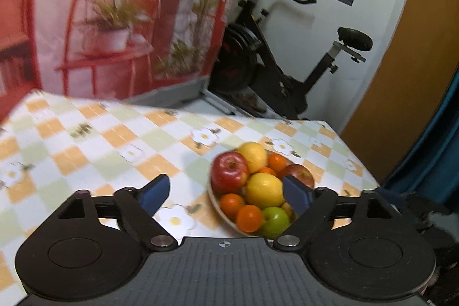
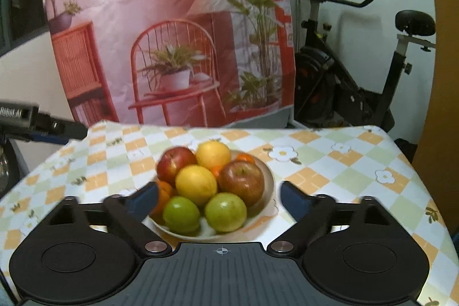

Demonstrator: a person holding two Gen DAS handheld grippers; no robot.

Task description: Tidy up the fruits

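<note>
A pale bowl (image 2: 265, 177) on the checked tablecloth holds piled fruit: two red apples (image 2: 242, 181), two yellow lemons (image 2: 196, 185), two green apples (image 2: 225, 212) and several small oranges (image 2: 164, 191). The bowl also shows in the left wrist view (image 1: 213, 198), to the right of centre, with a red apple (image 1: 229, 175) on top. My left gripper (image 1: 226, 191) is open and empty, above the table, left of and near the bowl. My right gripper (image 2: 219, 197) is open and empty, its fingers either side of the bowl's near part, above it.
The table (image 2: 344, 171) carries a yellow, green and white flowered cloth. A printed pink backdrop (image 2: 172, 33) hangs behind it. An exercise bike (image 2: 358, 76) stands at the back right. The left gripper's body (image 2: 25, 116) shows at the left edge.
</note>
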